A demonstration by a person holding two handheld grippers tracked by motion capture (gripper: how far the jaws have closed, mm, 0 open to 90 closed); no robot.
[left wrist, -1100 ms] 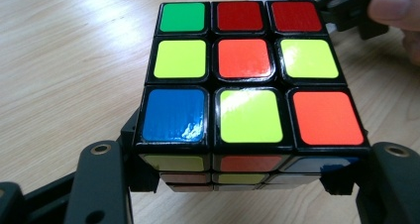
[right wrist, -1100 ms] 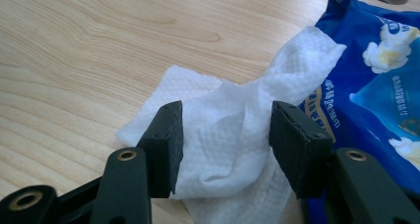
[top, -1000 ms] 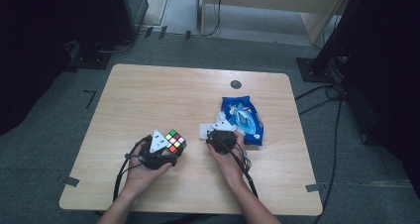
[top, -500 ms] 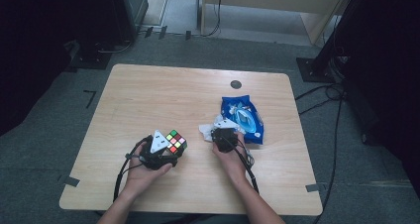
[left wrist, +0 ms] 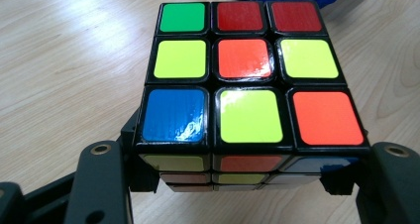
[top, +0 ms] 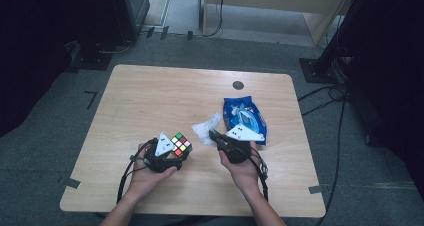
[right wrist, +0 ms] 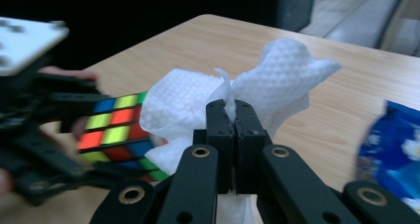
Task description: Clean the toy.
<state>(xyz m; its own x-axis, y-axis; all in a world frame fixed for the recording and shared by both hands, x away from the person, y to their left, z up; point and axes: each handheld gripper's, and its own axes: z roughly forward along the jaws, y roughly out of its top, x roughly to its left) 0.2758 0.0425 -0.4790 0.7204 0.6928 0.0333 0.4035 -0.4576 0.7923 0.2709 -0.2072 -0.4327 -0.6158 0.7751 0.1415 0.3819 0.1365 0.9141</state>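
Observation:
A scrambled colour cube [top: 181, 144] is clamped between the jaws of my left gripper [top: 178, 151] at the near left of the table. In the left gripper view the cube [left wrist: 247, 80] sits square between the two jaws of the left gripper [left wrist: 246, 177], just above the wood. My right gripper [top: 213, 135] is shut on a crumpled white wipe [top: 206, 127], held a little above the table beside the cube. In the right gripper view the wipe [right wrist: 287, 70] billows out above the closed tips of the right gripper [right wrist: 235, 116], with the cube [right wrist: 116, 130] behind it at left.
A blue wipes packet [top: 244, 117] lies flat right of the right gripper; its edge [right wrist: 391, 154] shows at right in the right gripper view. The wooden table [top: 150, 96] has a small dark round cap [top: 238, 85] near its far edge.
My right gripper has risen with the white wipe pinched in it, and the wipe now hangs off the table. The left gripper and cube have stayed put.

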